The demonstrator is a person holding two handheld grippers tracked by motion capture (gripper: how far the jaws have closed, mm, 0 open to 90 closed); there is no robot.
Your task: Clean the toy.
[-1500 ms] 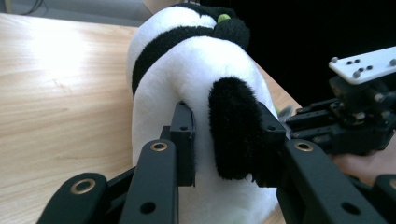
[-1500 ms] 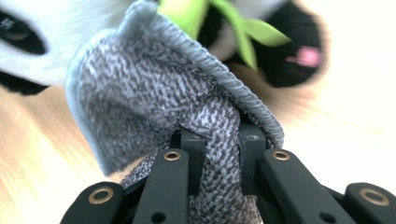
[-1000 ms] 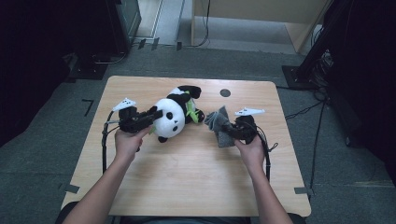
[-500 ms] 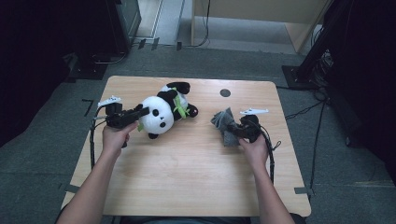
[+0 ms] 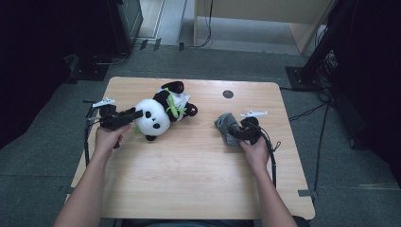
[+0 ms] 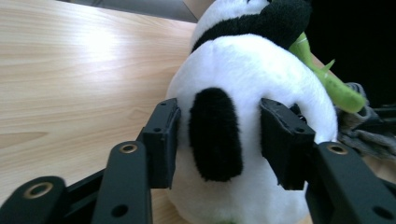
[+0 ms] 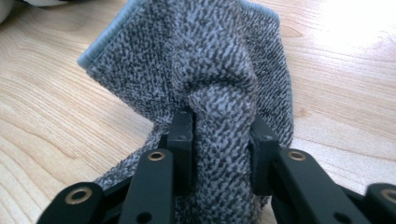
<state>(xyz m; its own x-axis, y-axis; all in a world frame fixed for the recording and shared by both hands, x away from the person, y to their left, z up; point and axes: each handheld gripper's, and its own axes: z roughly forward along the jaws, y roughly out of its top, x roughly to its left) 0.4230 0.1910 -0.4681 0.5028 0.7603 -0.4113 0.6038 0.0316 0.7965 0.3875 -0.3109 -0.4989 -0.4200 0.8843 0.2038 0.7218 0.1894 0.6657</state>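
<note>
A black-and-white plush panda [image 5: 158, 111] with a green leaf lies on the wooden table [image 5: 189, 184], left of centre. My left gripper [image 5: 136, 114] reaches its head from the left. In the left gripper view the jaws [image 6: 215, 140] have just been opening. They stand either side of the panda's [image 6: 252, 84] black ear with small gaps, so the gripper is open. A crumpled grey cloth [image 5: 224, 124] rests on the table at the right. My right gripper [image 5: 235, 131] has just been opening too. A fold of the cloth [image 7: 210, 60] still fills the gap between its pads [image 7: 219, 135].
A round dark hole [image 5: 228, 93] sits near the table's far edge. Cables trail from both grippers over the table sides. Bare wood spreads across the near half of the table. Dark equipment stands on the floor beyond the far corners.
The left hand has carried the panda leftward and down onto the table, and its jaws have widened off the ear. The right hand has lowered the cloth onto the wood and loosened slightly.
</note>
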